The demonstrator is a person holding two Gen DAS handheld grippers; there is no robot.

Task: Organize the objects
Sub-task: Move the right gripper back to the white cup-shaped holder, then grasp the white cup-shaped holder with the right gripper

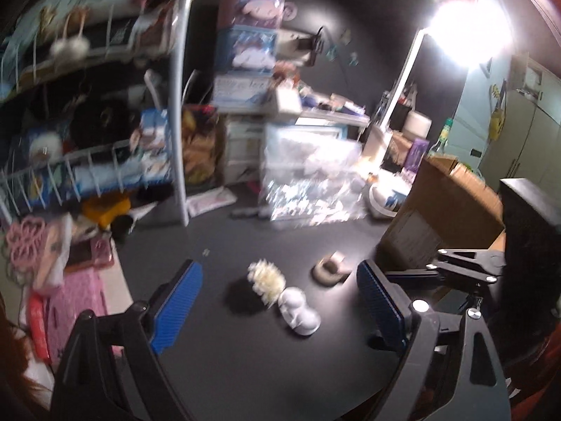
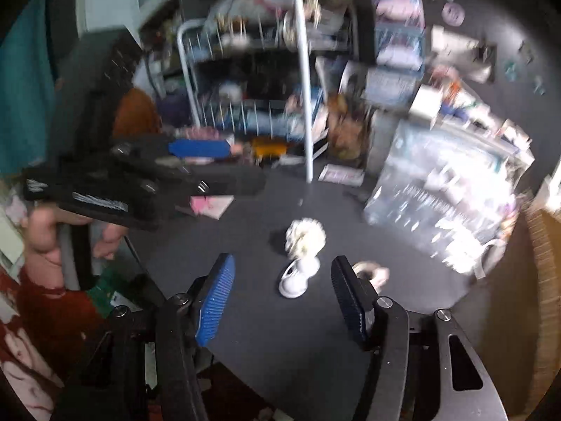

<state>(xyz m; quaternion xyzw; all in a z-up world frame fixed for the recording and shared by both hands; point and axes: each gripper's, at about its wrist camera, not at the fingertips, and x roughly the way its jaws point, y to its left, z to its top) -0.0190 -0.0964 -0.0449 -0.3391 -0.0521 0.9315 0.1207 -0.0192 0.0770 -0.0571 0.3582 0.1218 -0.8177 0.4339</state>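
A small white vase (image 1: 299,312) with a cream flower head (image 1: 266,280) lies tipped over on the black desk (image 1: 245,358). Just beyond it sits a beige tape ring (image 1: 329,268). My left gripper (image 1: 278,303) hovers over the vase, open, its blue pads wide on either side and touching nothing. In the right wrist view the same vase (image 2: 298,277) and flower (image 2: 305,235) lie ahead of my right gripper (image 2: 284,300), which is open and empty. The ring (image 2: 371,270) peeks out behind its right finger. A hand holds the left gripper (image 2: 140,175) at the left.
A white wire rack (image 1: 178,105) packed with items stands at the back left, with stacked boxes (image 1: 245,35) beside it. Crinkled clear packaging (image 1: 308,182) sits behind the vase. A cardboard box (image 1: 445,203) is at the right under a bright lamp (image 1: 466,24). Pink items (image 1: 77,294) lie at the left edge.
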